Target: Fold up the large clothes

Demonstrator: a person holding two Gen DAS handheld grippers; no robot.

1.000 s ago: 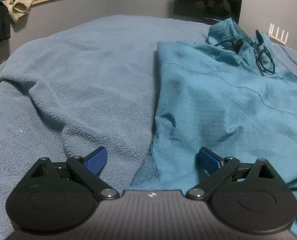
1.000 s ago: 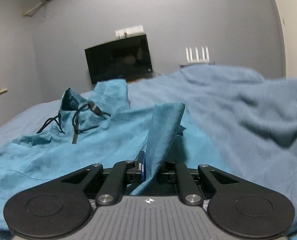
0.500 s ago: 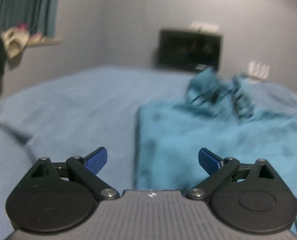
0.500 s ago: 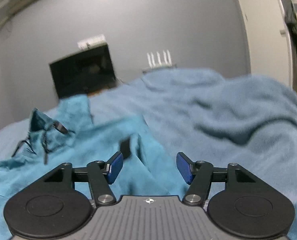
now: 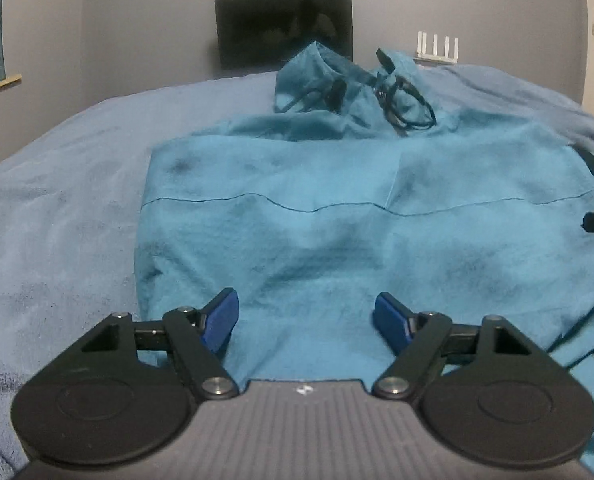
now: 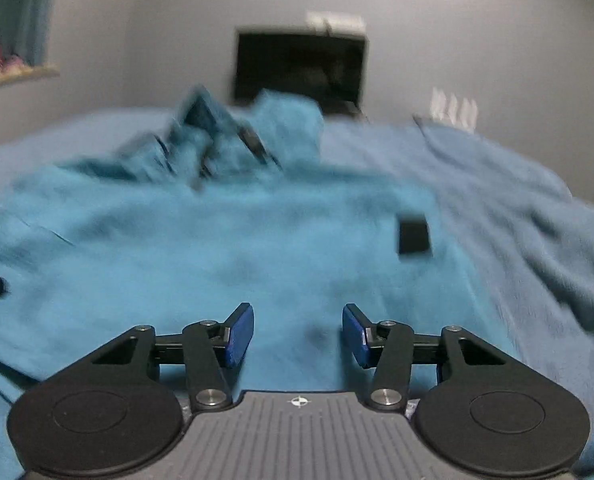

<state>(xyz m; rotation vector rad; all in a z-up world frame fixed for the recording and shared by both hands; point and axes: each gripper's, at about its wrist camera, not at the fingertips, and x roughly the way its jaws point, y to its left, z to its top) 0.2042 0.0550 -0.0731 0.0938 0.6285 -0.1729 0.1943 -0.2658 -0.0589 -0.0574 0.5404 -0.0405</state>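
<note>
Both tools empty, fingers spread: left tool (image 5: pixel 305 320), right tool (image 6: pixel 298 334). Teal jacket (image 5: pixel 357 220) lies flat on the bed (image 5: pixel 57 208) straight ahead, under both, hood at far end, long axis running away from me; neither nearer.

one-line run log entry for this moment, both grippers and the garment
left gripper: open, empty, over hem | right gripper: open, empty | teal jacket: spread on blue blanket, hood far end | step: regrasp pending
</note>
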